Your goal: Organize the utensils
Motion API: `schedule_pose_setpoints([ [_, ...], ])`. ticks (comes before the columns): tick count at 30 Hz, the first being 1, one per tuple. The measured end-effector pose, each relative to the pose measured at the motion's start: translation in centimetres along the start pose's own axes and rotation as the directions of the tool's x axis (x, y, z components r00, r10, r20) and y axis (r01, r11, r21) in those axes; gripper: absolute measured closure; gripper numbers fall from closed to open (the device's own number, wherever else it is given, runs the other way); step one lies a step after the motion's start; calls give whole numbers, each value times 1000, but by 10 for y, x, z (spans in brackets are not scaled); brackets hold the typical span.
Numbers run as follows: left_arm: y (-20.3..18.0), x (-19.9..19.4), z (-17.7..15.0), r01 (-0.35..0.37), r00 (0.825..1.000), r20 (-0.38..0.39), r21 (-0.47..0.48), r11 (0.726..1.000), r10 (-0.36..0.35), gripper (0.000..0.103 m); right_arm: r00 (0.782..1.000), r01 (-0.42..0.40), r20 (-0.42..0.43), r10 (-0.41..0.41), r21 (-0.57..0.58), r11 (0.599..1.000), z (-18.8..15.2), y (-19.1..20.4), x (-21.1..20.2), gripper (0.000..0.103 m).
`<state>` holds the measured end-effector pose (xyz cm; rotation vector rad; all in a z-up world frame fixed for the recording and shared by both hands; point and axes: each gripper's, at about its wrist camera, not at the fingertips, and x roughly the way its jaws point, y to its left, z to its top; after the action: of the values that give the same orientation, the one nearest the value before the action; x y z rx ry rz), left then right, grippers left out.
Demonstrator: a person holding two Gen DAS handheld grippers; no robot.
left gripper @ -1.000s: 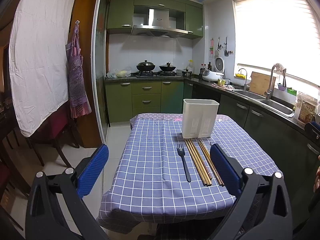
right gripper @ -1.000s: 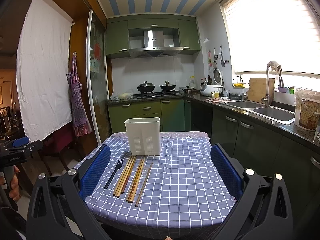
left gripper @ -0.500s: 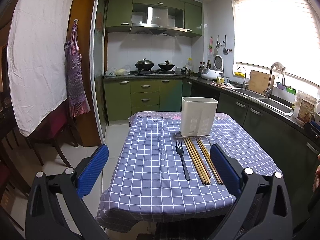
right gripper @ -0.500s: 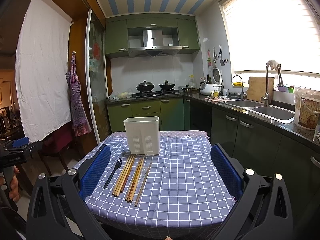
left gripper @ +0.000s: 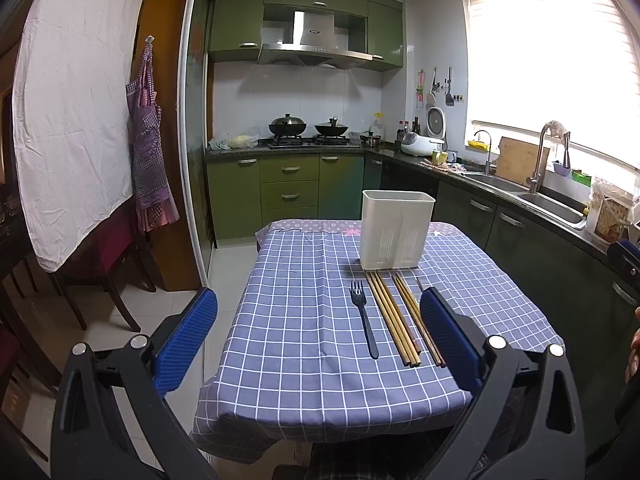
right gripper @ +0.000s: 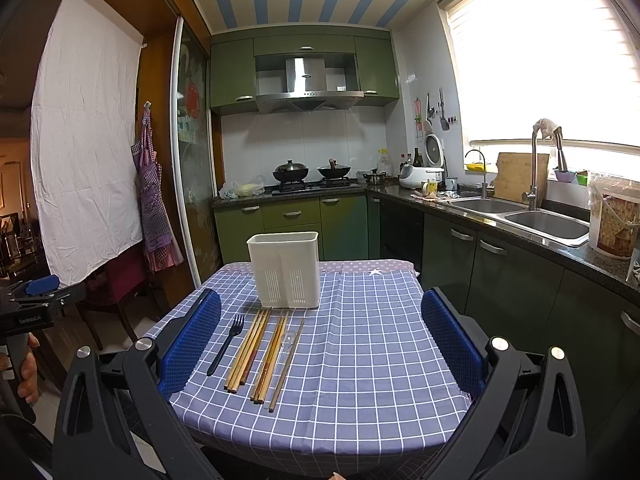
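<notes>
Left gripper (left gripper: pixel 318 330): we are holding it wide, gripping nothing.
Right gripper (right gripper: pixel 320 334): likewise spread, empty.
Fork (right gripper: pixel 226 344), chopsticks (right gripper: pixel 248 350): lying near the white holder (right gripper: pixel 285 269), on the checked tablecloth (right gripper: pixel 368 360).
Writing: we are reading "GenRoboAI" on the left gripper's body.

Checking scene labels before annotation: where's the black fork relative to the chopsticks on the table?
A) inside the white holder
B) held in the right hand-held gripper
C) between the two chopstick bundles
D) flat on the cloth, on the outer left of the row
D: in the right wrist view the black fork lies flat on the checked tablecloth, left of the chopsticks, in front of the white holder; neither hand-held gripper holds it.
</notes>
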<state>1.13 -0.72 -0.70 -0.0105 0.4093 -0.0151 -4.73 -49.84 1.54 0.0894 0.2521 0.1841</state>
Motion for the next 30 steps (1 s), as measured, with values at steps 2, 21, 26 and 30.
schedule_pose_setpoints([
  [2, 0, 0, 0, -1, 1000, -1, -1, 1000, 1, 6, 1000, -2, 0, 2, 3, 1000, 0, -1, 0, 4],
  [21, -3, 2, -4, 2, 1000, -8, 4, 1000, -2, 6, 1000, 1, 0, -1, 1, 1000, 0, -1, 0, 4],
  [26, -2, 2, -4, 1, 1000, -8, 4, 1000, -1, 6, 1000, 2, -2, -2, 1, 1000, -1, -2, 1, 4],
  [30, -4, 4, -6, 2, 1000, -13, 7, 1000, -2, 6, 1000, 0, -7, 0, 3, 1000, -3, -4, 2, 4],
])
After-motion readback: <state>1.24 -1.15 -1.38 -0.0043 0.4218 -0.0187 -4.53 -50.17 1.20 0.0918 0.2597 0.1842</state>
